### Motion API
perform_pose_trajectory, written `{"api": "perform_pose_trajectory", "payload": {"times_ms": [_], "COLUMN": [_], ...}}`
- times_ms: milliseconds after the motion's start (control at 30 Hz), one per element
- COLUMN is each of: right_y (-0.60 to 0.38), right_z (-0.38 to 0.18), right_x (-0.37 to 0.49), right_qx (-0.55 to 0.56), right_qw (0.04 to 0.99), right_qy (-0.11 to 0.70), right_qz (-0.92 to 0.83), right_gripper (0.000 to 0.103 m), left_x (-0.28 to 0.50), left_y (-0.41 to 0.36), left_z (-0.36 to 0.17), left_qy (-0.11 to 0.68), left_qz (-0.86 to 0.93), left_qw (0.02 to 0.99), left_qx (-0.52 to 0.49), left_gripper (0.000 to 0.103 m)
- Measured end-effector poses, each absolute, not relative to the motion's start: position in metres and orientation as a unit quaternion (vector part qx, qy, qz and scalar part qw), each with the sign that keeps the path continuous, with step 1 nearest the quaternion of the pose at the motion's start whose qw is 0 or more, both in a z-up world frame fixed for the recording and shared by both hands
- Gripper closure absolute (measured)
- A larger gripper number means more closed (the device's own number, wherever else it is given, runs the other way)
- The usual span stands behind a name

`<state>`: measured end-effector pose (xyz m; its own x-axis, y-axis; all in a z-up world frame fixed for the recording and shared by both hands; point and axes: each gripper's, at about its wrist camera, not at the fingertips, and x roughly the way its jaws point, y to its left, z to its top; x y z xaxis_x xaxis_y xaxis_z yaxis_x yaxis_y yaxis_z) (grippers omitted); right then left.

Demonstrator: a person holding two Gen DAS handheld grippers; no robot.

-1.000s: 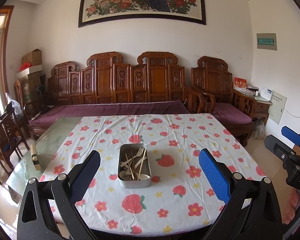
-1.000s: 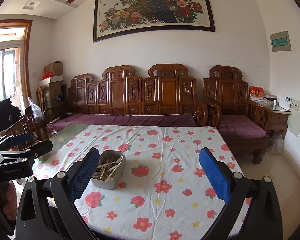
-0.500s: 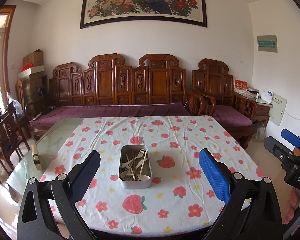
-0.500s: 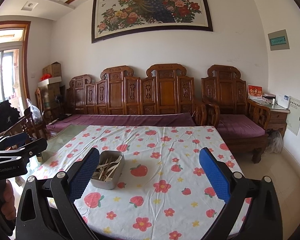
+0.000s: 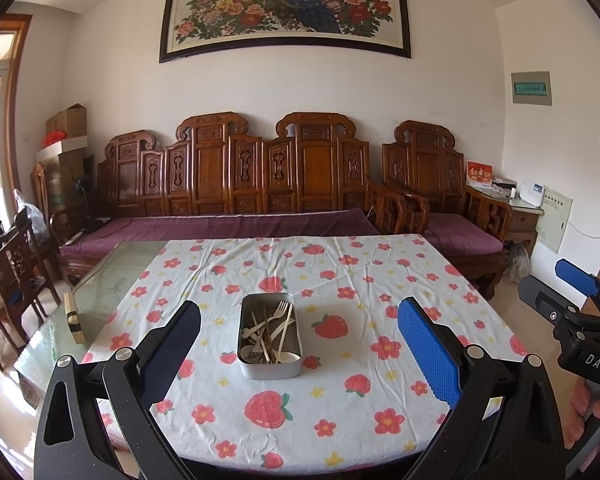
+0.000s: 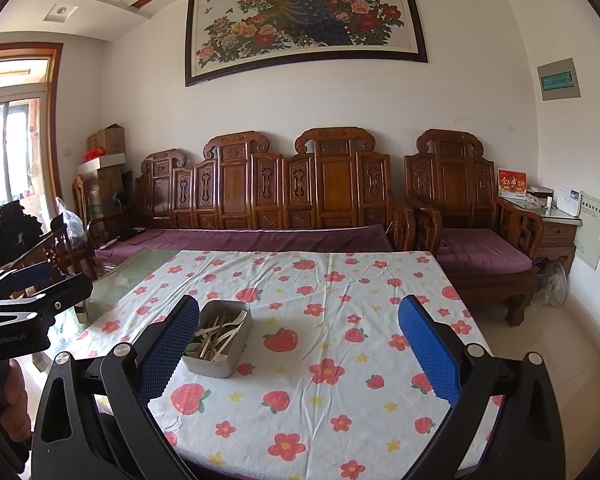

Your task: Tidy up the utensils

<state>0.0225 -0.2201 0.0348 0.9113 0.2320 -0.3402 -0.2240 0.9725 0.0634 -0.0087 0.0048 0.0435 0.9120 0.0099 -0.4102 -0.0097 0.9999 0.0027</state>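
A grey metal tin (image 5: 270, 336) sits mid-table and holds several pale wooden utensils (image 5: 269, 330), forks and spoons among them. It also shows in the right wrist view (image 6: 219, 338), partly behind that gripper's left finger. My left gripper (image 5: 299, 354) is open and empty, held above the table's near edge with the tin between its fingers in the view. My right gripper (image 6: 299, 354) is open and empty, to the right of the tin. Each gripper shows at the edge of the other's view: the right one (image 5: 572, 316), the left one (image 6: 24, 304).
The table carries a white cloth (image 5: 340, 280) printed with strawberries and flowers; bare glass (image 5: 108, 284) shows at its left side with a small wooden block (image 5: 74, 318) on it. A carved wooden sofa (image 5: 260, 184) stands behind the table. Chairs (image 5: 12, 276) stand at the left.
Both grippers have lifted or tilted slightly, so the table and the tin sit a little lower in both views. Nothing was taken hold of.
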Motion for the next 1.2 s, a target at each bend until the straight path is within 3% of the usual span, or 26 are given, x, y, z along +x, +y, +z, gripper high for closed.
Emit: {"api": "perform_pose_trajectory", "payload": {"times_ms": [1200], "right_y": [-0.2149], "right_z": [0.0376], "right_x": [0.0194], "right_qx": [0.012], "right_qw": [0.977], "right_qy": [0.174], "right_qz": [0.12], "right_gripper": [0.003], "left_x": [-0.0089], "left_y": [0.0037], "left_z": [0.0439], "left_qy": [0.209], "left_qz": [0.006], "left_qw": [0.978], "left_qx": [0.002], "left_gripper": [0.008]}}
